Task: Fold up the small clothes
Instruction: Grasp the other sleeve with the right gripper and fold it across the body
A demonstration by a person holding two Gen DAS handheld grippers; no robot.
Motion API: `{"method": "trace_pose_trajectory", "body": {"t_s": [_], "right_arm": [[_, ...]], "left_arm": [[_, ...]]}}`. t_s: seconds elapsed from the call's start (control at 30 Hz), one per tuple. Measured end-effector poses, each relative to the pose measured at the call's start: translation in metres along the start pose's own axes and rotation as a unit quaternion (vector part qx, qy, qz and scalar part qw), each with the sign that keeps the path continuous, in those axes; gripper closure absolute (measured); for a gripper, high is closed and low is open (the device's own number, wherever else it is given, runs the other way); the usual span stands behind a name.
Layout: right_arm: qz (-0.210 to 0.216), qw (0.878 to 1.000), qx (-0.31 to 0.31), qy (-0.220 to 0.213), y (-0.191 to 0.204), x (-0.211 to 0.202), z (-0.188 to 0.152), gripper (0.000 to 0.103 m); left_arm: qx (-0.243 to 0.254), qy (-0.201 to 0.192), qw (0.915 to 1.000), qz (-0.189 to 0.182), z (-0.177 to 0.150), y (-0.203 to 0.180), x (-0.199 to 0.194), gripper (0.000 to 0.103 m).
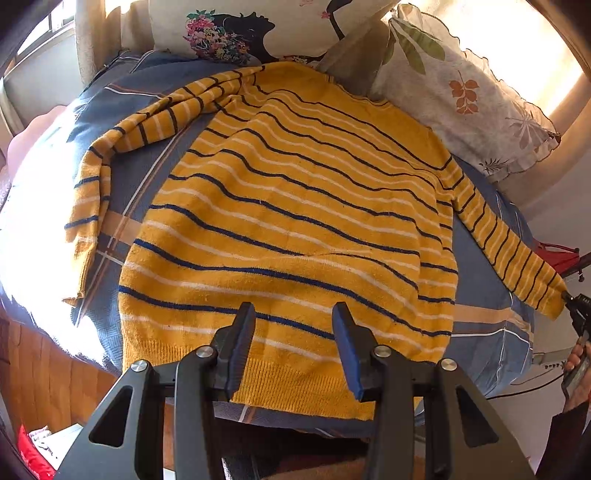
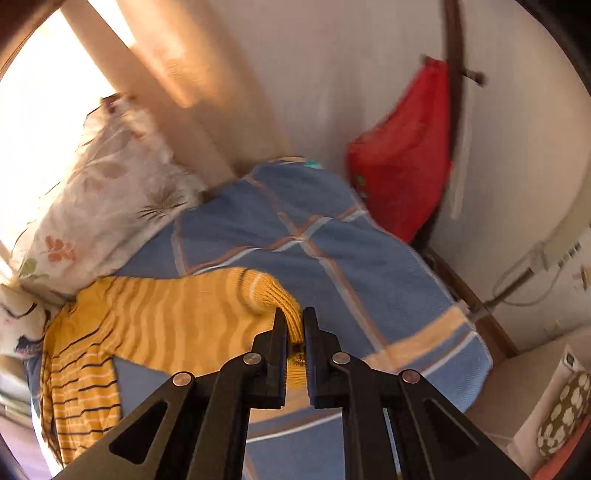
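Right gripper (image 2: pixel 295 332): jaws clamped on the ribbed cuff of the sweater's right sleeve (image 2: pixel 273 295); cuff fabric fills the narrow gap between the two black fingers (image 2: pixel 280 347). Right wrist view is motion-blurred. From the cuff, the sleeve runs toward 9 o'clock, lifted off the bedspread (image 2: pixel 332 258), and joins the body at the frame's left edge.

Left gripper (image 1: pixel 293 325): jaws spread wide, holding nothing, hovering over the hem of the sweater (image 1: pixel 295 206). I cannot tell whether the fingertips touch the fabric.

Sweater: yellow knit, navy and white stripes, spread flat on the bed, hem toward the left wrist camera at 6 o'clock, neckline at 12 o'clock. Left sleeve (image 1: pixel 110 155) bends from the shoulder at 11 o'clock down to 8 o'clock, cuff lying on the bedspread. Right sleeve stretches out to 4 o'clock, its end meeting the right gripper, which shows at the frame's edge in that view.

Surroundings: blue plaid bedspread under the sweater. Floral pillow (image 1: pixel 240 29) at 12 o'clock, leaf-print pillow (image 1: pixel 461 92) at 2 o'clock, both just beyond the neckline. Red bag (image 2: pixel 399 162) hangs at the wall, 1 o'clock in the right wrist view.
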State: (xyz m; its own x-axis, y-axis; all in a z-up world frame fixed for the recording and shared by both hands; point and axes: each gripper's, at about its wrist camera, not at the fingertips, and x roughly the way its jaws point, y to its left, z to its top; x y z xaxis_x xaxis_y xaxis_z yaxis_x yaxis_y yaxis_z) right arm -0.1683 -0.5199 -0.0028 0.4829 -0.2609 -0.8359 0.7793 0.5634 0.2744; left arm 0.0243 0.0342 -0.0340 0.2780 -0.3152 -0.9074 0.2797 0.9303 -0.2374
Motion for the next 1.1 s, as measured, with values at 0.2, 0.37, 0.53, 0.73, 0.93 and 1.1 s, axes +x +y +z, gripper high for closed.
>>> {"method": "trace_pose_trajectory", "body": {"t_s": [0.2,0.37,0.53,0.73,0.93,1.1], "right_arm": [[0.1,0.991,-0.085,0.036,0.128,0.015,-0.012,0.094],[0.158,0.972,-0.163,0.064,0.263,0.034,-0.044,0.094],[0.228,0.946,-0.206,0.102,0.389,0.059,-0.08,0.094],[0.239,0.925,-0.254,0.153,0.508,0.111,-0.133,0.094],[0.207,0.926,-0.253,0.188,0.563,0.171,-0.159,0.094],[0.187,0.928,-0.251,0.205,0.587,0.202,-0.17,0.089]], "left_arm": [[-0.024,0.007,0.9997,-0.006,0.002,0.031,0.004,0.06],[-0.035,0.001,0.9993,-0.013,0.009,0.063,0.002,0.06],[-0.041,-0.015,0.999,-0.008,0.021,0.105,-0.007,0.057],[-0.056,-0.026,0.9979,0.017,0.029,0.164,-0.018,0.053],[-0.094,-0.015,0.995,0.031,0.031,0.218,-0.017,0.053],[-0.113,-0.011,0.9929,0.036,0.032,0.244,-0.016,0.053]]}}
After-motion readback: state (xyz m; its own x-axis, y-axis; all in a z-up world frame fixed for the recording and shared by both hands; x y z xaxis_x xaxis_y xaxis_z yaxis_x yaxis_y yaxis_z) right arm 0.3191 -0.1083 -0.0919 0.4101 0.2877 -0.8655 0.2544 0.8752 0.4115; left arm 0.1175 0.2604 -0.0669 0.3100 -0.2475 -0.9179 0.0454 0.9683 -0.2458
